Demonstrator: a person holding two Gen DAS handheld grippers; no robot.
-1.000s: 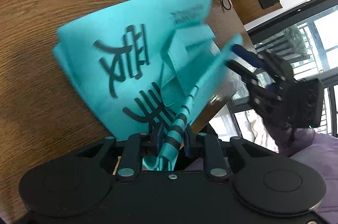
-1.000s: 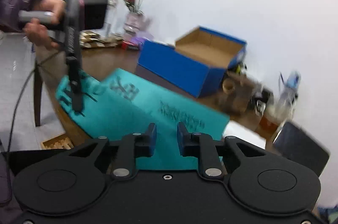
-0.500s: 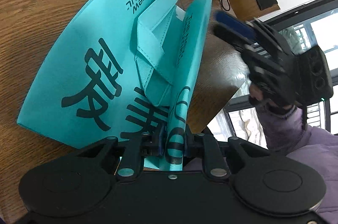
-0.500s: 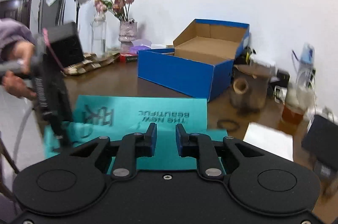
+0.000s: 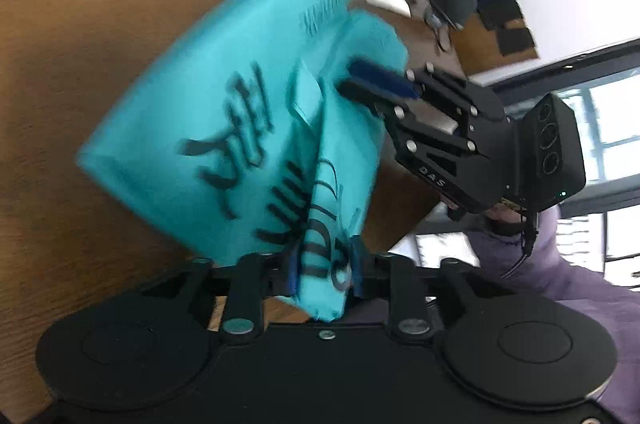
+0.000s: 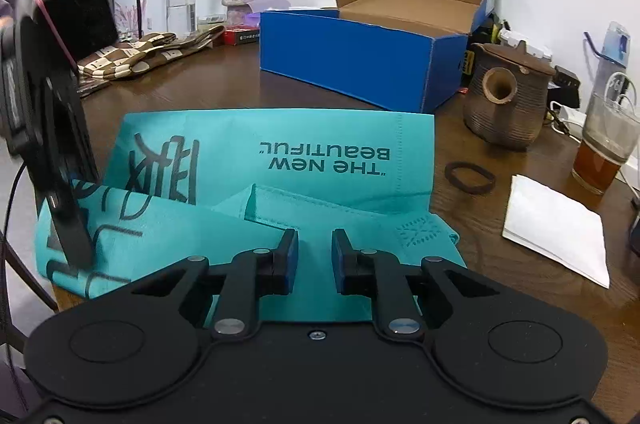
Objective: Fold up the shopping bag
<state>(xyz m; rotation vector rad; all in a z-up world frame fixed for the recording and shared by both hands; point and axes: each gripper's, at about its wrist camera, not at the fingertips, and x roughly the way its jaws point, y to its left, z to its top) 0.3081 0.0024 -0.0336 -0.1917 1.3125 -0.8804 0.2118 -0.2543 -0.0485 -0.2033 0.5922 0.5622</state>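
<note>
Brown table [image 6: 460, 224] carries the bag [image 6: 304, 140], part folded. My left gripper [image 5: 322, 274] pinches its near edge; right gripper [image 6: 316, 254] hovers agape above. Next I'd grab the fold's other end.

"THE NEW BEAUTIFUL" on teal bag [image 6: 320, 144], "DAS" on right claw [image 5: 376, 88]

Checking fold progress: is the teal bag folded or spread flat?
Partly folded: one side of the bag is lifted over in the left gripper; the printed panel lies flat. The right gripper is open.
</note>
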